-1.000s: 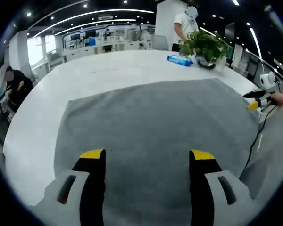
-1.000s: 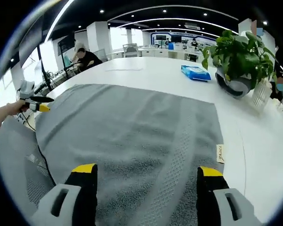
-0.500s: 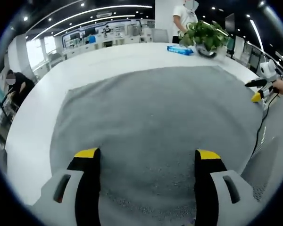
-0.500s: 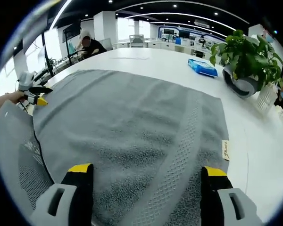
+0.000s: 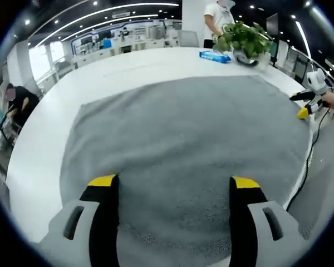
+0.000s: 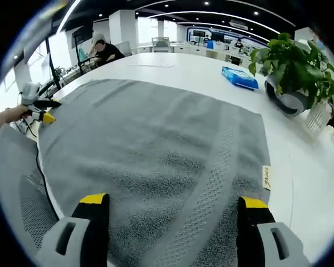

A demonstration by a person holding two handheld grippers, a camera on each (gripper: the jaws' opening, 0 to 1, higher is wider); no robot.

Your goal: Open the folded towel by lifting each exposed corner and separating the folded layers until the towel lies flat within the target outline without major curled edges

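Note:
A large grey towel [image 5: 183,139] lies spread flat on the white table [image 5: 50,128]. In the right gripper view the same towel [image 6: 156,150] shows a woven band and a small tag [image 6: 265,177] at its right edge. My left gripper [image 5: 170,183] hovers open over the towel's near edge, nothing between its yellow-tipped jaws. Above the near right part of the towel, my right gripper [image 6: 170,201] also stands open and empty. The right gripper [image 5: 309,105] appears at the far right of the left gripper view; the left gripper [image 6: 39,110] shows at the left of the right gripper view.
A potted plant [image 6: 292,75] and a blue packet [image 6: 239,78] stand on the table beyond the towel. A grey mesh chair back [image 6: 16,189] sits by the near table edge. A person [image 5: 217,19] stands behind the plant; another sits at a far desk [image 6: 106,53].
Both views have shifted slightly as the hands moved, bringing more of the towel's near edge into sight. The towel itself lies as before and both grippers stay open.

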